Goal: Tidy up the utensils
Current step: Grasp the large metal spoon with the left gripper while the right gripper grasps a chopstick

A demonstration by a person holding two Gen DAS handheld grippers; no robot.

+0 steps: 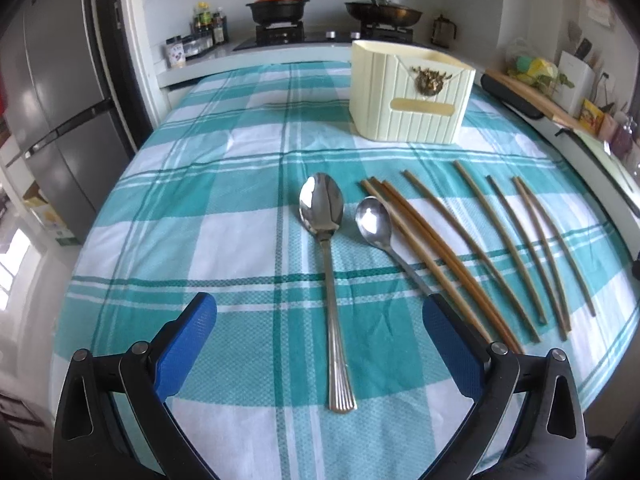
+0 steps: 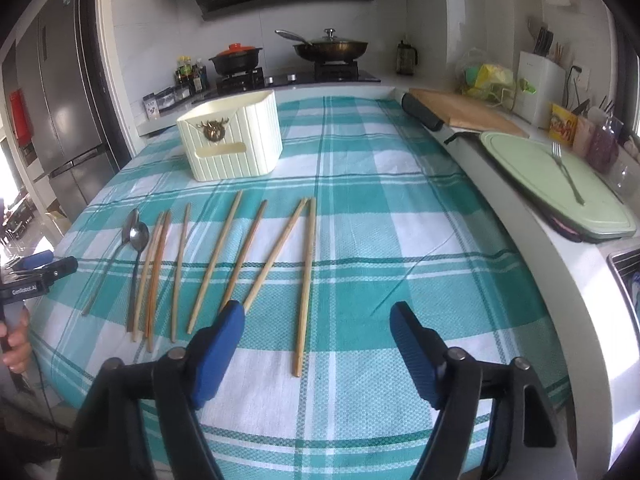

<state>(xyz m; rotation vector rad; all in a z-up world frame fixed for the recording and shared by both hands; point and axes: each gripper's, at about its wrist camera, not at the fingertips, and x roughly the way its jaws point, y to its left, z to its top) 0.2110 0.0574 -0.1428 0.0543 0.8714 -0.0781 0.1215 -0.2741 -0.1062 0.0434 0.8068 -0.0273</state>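
Observation:
On the teal-and-white checked tablecloth (image 1: 192,208) lie a large steel spoon (image 1: 329,248), a smaller spoon (image 1: 374,220) and several wooden chopsticks (image 1: 442,260) fanned out to its right. A cream ribbed utensil holder (image 1: 412,96) stands behind them. My left gripper (image 1: 320,312) hovers open over the near table edge, the large spoon's handle lying between its blue fingers in view. My right gripper (image 2: 318,312) is open above the rightmost chopstick (image 2: 306,280), gripping nothing. The right wrist view also shows the holder (image 2: 230,140), both spoons (image 2: 138,236) and the left gripper (image 2: 40,264) in a person's hand.
A counter runs along the table's right side with a green cutting board (image 2: 520,168) bearing a fork (image 2: 566,176), and a wooden board (image 2: 468,114). A stove with two pans (image 2: 332,50) is at the back. A grey fridge (image 1: 52,120) stands left.

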